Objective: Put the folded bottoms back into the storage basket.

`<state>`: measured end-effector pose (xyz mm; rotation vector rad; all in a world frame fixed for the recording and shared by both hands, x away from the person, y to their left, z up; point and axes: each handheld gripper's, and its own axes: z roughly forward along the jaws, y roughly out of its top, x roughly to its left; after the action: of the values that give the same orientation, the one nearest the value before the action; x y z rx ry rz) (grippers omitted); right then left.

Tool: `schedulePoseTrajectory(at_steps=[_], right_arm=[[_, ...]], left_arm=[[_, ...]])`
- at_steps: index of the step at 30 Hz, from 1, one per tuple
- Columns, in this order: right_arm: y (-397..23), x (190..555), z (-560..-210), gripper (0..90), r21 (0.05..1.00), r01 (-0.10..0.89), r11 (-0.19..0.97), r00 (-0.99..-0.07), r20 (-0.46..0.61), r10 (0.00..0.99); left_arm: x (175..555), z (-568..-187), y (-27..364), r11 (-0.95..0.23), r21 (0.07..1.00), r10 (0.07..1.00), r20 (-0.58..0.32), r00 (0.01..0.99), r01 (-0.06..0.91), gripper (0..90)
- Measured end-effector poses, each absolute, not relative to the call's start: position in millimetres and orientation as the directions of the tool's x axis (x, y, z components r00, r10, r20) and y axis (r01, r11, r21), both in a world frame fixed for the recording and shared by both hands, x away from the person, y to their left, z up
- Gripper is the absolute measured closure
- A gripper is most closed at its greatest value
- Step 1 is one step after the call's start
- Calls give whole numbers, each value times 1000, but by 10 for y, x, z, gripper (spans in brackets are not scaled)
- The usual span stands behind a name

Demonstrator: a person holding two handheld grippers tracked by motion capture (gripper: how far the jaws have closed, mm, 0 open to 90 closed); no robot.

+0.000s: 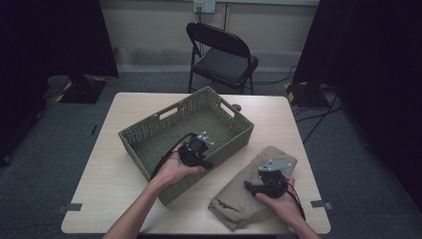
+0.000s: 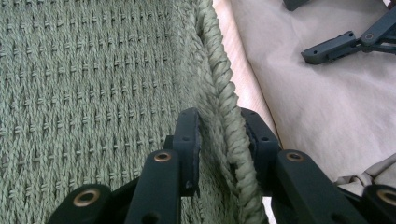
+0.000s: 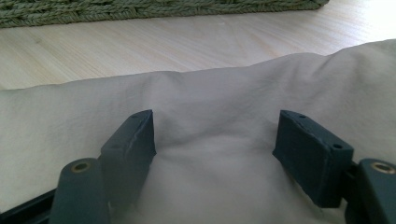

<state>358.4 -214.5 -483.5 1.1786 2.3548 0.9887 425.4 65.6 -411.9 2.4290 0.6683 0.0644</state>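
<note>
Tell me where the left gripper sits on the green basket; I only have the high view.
Observer: The left gripper straddles the basket's braided rim, with one jaw inside the wall and one outside.
Operator: Confirm it is clamped.
Observer: I cannot tell. The outer jaw touches the braid, and the inner one lies close against the weave.
Operator: Report the right gripper.
Observer: The right gripper is open, with its jaws wide apart and the beige cloth bulging up between them.
</note>
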Motion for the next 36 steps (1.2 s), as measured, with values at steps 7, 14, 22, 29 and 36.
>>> schedulePoseTrajectory(at_steps=[7,14,22,29,36], right_arm=[[-2141,3587,-4836,275,708,570,418,-606,18,795],[-2142,3589,-4836,275,708,569,418,-607,19,794],[-2140,3589,-4836,275,708,569,419,-607,19,794],[-2142,3588,-4836,275,708,568,419,-608,19,794],[-2142,3586,-4837,275,709,568,419,-608,18,794]], left_arm=[[4323,-4118,594,-707,557,455,-113,883,435,743],[4353,-4116,547,-730,551,415,-113,903,405,755],[4458,-4115,447,-750,547,373,-113,921,371,770],[4453,-4113,434,-758,543,367,-103,925,361,784],[4442,-4117,499,-761,536,358,-124,926,366,785]])
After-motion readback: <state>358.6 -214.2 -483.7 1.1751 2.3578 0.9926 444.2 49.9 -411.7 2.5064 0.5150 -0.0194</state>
